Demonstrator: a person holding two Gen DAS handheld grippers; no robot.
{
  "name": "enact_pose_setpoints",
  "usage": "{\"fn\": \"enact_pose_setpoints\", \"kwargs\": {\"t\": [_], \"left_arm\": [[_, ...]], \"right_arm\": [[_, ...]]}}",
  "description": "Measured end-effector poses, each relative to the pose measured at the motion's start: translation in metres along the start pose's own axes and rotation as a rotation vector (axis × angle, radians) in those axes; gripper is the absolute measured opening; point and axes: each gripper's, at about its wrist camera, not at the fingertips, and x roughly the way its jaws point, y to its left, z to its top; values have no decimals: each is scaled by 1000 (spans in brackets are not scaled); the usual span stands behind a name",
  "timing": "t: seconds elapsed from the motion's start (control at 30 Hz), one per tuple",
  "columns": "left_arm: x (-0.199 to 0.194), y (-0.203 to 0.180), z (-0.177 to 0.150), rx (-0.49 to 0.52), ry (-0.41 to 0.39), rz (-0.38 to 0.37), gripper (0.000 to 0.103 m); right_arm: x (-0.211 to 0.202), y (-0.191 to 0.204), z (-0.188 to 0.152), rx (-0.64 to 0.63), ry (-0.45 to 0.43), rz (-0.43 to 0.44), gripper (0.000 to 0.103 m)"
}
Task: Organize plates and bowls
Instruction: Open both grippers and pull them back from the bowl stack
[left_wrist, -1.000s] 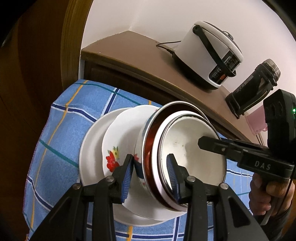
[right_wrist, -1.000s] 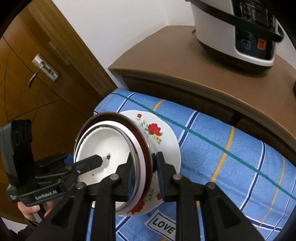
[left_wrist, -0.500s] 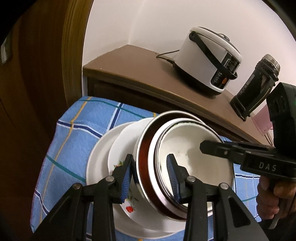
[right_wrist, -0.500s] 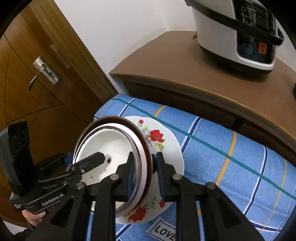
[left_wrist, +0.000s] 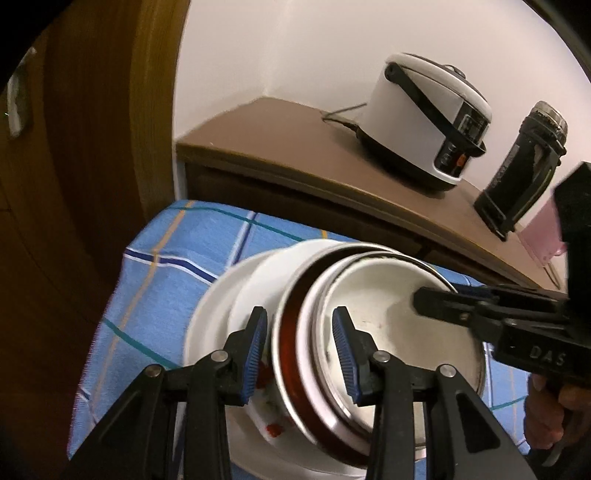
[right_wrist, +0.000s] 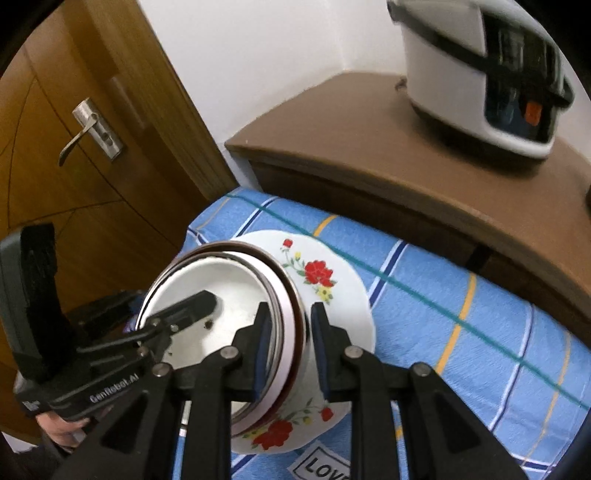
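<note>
Two nested bowls (left_wrist: 388, 325) (right_wrist: 221, 280), a white one inside a dark-red-rimmed one, are tilted over a floral plate (right_wrist: 332, 295) (left_wrist: 266, 280). That plate lies on a larger white plate (left_wrist: 207, 314). My left gripper (left_wrist: 299, 354) straddles the near rim and is shut on both bowl walls; in the right wrist view its body (right_wrist: 92, 369) reaches in from the left. My right gripper (right_wrist: 288, 347) straddles the opposite rim. Its jaws are opening, with the rim between them and a thin gap at the outer pad. From the left wrist view it (left_wrist: 480, 310) reaches in from the right.
A blue checked cloth (left_wrist: 177, 251) (right_wrist: 443, 314) covers the table under the plates. Behind it stands a brown sideboard (left_wrist: 277, 133) with a white rice cooker (left_wrist: 424, 118) (right_wrist: 480, 81) and a black flask (left_wrist: 524, 166). A wooden door (right_wrist: 74, 166) is at the left.
The right gripper's jaws have widened around the bowl rim. The nested bowls have tipped a little flatter toward the plates. The left gripper's hold looks the same.
</note>
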Motion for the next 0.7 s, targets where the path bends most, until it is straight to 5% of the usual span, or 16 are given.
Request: {"fn": "enact_pose_setpoints", "kwargs": {"t": [0.1, 0.33, 0.7], "left_arm": [[-13, -1, 2, -3, -61, 27, 52], [-40, -17, 4, 16, -176, 17, 72], [-52, -56, -3, 71, -248, 5, 72]], "right_arm": [[-27, 0, -6, -22, -138, -36, 57], [-56, -16, -22, 8, -223, -119, 65], [-107, -38, -56, 21, -433, -240, 70]]}}
